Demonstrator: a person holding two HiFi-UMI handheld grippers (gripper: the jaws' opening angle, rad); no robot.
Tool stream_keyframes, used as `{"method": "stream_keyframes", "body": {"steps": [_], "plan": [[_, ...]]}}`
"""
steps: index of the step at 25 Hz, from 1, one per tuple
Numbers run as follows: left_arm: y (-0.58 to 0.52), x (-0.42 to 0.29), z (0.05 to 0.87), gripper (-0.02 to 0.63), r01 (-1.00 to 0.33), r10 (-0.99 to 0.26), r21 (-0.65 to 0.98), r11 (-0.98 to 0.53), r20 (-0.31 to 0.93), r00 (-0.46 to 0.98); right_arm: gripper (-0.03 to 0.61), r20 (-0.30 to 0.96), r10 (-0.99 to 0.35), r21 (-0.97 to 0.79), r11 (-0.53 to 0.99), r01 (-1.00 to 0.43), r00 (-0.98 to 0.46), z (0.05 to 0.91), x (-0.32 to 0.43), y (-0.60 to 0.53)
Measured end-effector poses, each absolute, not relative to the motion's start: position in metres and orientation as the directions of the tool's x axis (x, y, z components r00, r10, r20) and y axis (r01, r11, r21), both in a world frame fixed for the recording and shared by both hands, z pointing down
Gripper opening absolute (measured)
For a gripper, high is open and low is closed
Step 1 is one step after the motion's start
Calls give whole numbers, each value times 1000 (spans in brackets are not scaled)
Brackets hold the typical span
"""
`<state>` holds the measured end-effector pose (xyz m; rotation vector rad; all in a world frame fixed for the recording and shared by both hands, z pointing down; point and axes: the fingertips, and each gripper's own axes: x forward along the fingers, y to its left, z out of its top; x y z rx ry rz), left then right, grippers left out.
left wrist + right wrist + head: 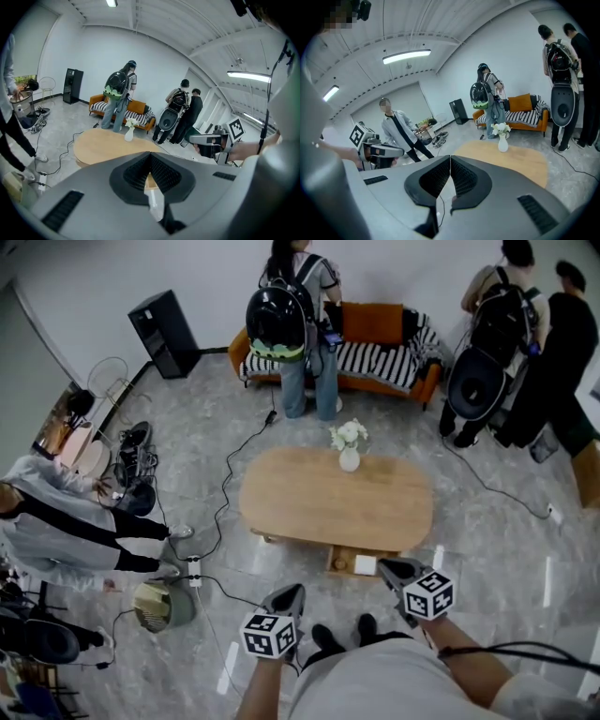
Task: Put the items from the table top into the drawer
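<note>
Head view shows the wooden counter (319, 507) almost bare: only a vase (349, 459) of white flowers stands on it, near the far edge. Under the near edge the drawer (330, 571) is pulled out, and two small things lie in it, a brownish thing (341, 563) and a white thing (365, 564); what they are is too small to tell.

The left hand-held gripper (289, 592) and the right hand-held gripper (394, 570) are both held on the near side of the counter. The jaws of each are pressed together with nothing between them.

The loading looks essentially done. What seems left is pushing the drawer shut, unless the vase also counts as an item to stow.
</note>
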<state>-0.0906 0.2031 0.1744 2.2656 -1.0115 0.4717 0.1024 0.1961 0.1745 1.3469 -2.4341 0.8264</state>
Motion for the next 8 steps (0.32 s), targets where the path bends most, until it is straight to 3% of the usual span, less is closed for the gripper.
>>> {"method": "stream_keyframes", "body": {"steps": [8], "plan": [[210, -85, 168, 0, -763, -548, 377, -525, 536, 642, 33, 454, -698, -355, 428, -831, -553, 166, 106, 201]]}}
